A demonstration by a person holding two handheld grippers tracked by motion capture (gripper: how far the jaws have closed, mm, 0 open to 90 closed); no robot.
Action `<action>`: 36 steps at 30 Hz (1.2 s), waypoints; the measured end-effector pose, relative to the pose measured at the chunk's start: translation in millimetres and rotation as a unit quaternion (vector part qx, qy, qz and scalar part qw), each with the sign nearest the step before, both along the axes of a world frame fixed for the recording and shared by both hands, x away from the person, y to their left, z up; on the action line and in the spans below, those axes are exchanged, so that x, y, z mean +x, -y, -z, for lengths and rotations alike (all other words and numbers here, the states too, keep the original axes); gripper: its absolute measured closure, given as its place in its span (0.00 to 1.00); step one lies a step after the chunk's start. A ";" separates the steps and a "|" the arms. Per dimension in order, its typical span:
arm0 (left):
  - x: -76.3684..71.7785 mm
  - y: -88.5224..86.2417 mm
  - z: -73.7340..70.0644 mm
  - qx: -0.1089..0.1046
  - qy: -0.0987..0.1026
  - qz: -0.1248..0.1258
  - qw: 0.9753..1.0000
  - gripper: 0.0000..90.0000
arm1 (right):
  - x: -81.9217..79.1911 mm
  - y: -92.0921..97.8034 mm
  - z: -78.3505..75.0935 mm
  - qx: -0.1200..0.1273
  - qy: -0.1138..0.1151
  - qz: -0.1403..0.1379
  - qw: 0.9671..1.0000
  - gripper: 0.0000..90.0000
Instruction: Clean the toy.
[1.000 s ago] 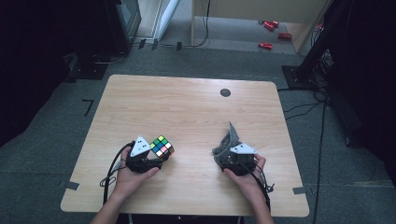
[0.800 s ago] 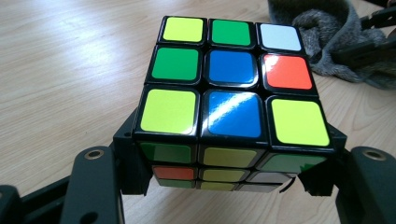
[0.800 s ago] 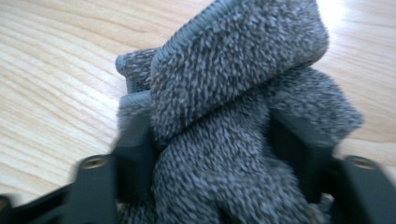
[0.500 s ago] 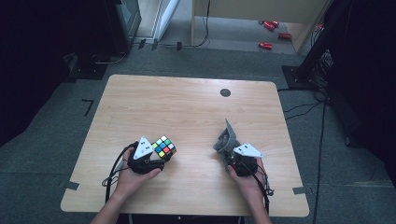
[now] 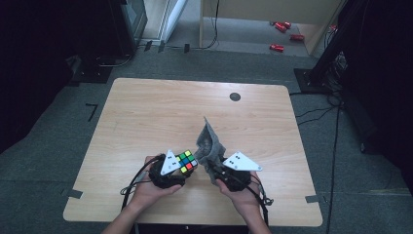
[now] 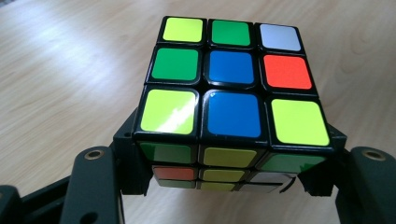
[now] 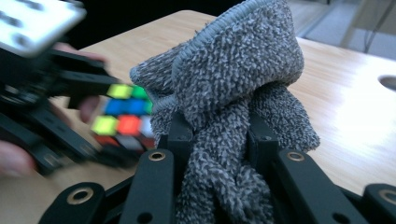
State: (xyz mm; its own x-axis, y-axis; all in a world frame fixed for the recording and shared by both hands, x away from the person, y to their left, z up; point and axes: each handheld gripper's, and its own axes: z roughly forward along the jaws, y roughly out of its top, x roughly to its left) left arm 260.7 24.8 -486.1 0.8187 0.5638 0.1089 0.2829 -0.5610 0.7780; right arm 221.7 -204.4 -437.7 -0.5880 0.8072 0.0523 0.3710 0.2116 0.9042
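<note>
Glossy stickers of yellow, green, blue, orange and white cover the black plastic puzzle cube [image 6: 231,88], which the left gripper [image 5: 182,168] clamps by two opposite sides just above the pale wooden table [image 5: 160,112]. Just beside it, the right gripper [image 7: 215,140] pinches a nubby grey terry cloth [image 7: 233,93], bunched upright with a stitched hem.

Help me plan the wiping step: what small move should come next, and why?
Probably bring the right gripper a little further left so the grey cloth meets the cube. The left gripper grips the cube off the table, and the cloth, bunched between the right jaws, sits just beside it.
</note>
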 end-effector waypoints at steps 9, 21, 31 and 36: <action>-12.8 25.4 -0.2 0.025 0.000 0.015 1.000 0.38 | -12.9 -45.3 8.3 -0.098 0.017 -0.046 0.994 0.76; -6.6 14.6 -3.5 -0.010 -0.020 0.008 1.000 0.38 | -6.8 -30.2 7.7 -0.071 0.012 -0.016 0.997 0.75; -13.8 22.0 -4.5 0.014 0.004 0.009 1.000 0.38 | -14.7 -49.4 6.5 -0.073 0.017 -0.055 0.996 0.74; -11.0 16.2 -6.7 0.005 0.006 0.005 1.000 0.38 | -2.7 -26.8 6.8 -0.045 -0.002 -0.013 0.999 0.74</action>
State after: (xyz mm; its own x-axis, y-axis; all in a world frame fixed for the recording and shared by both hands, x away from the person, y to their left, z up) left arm 249.7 8.6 -479.5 0.8228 0.5545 0.1246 0.2681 -0.5721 0.7751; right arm 219.0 -177.6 -444.5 -0.6082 0.7936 -0.0176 0.3672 0.3009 0.8801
